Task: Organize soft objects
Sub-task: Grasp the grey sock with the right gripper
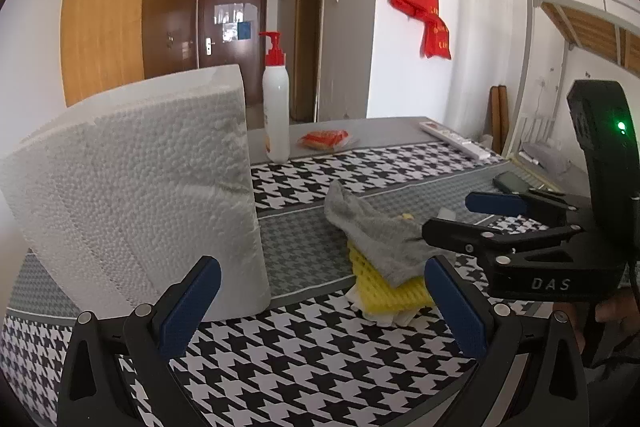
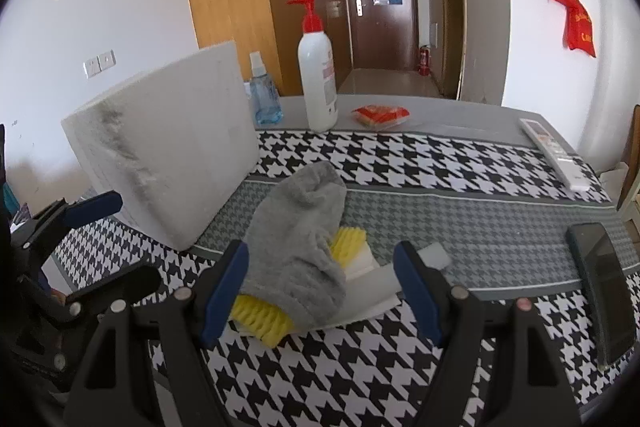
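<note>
Grey sock (image 2: 304,243) atop yellow sponge (image 2: 260,319), right gripper (image 2: 320,291) (fingers apart) seemingly clear

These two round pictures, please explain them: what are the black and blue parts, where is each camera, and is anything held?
A person holds one pair of tongs in each hand; each carries a camera looking along its blue-padded fingers. One picture is from the left tongs, the other from the right tongs. Both are open and hold nothing. On the checked table cloth lie a grey sock over a yellow sponge, a white foam block, a pump bottle and a phone.
</note>
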Tool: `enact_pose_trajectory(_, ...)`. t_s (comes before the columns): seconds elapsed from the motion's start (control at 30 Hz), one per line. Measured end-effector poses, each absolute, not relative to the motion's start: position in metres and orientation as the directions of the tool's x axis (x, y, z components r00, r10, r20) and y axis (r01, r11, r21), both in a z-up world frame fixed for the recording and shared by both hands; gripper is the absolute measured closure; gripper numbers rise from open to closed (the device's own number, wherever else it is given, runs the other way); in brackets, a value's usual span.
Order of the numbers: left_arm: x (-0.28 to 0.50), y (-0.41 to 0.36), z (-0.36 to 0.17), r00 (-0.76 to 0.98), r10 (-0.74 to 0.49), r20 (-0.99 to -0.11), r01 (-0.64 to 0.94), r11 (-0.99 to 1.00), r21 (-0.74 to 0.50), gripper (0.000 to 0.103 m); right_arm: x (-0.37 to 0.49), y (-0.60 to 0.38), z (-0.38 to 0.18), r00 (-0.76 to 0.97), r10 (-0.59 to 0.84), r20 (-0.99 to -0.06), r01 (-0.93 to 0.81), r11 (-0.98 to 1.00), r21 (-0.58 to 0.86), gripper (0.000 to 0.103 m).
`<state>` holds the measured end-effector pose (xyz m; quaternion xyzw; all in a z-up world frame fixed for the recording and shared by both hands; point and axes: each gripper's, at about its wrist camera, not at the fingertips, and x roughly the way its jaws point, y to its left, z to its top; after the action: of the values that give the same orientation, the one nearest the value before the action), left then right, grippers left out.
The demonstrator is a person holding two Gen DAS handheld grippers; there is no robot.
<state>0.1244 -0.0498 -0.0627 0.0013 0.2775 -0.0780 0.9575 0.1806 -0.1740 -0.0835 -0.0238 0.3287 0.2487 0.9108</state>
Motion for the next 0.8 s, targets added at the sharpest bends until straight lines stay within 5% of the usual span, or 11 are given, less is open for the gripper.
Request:
enact_pose_trajectory(0.57, 0.136, -0.048, -0.076, 0.794, -0.156, -0.588, 0.161, 0.986, -0.044, 0.001, 0.205, -0.158, -0.108, 0.56, 0.447, -0.698, -0.513, 0.848, 0.132, 0.055)
enact_pose_trajectory(0.8, 0.138, -0.052, -0.077, 0.79, -0.155, -0.593, 0.166, 0.985, -0.035, 0.001, 0.204, -0.162, -0.109, 0.569, 0.439, -0.695, -0.508, 0.853, 0.124, 0.083)
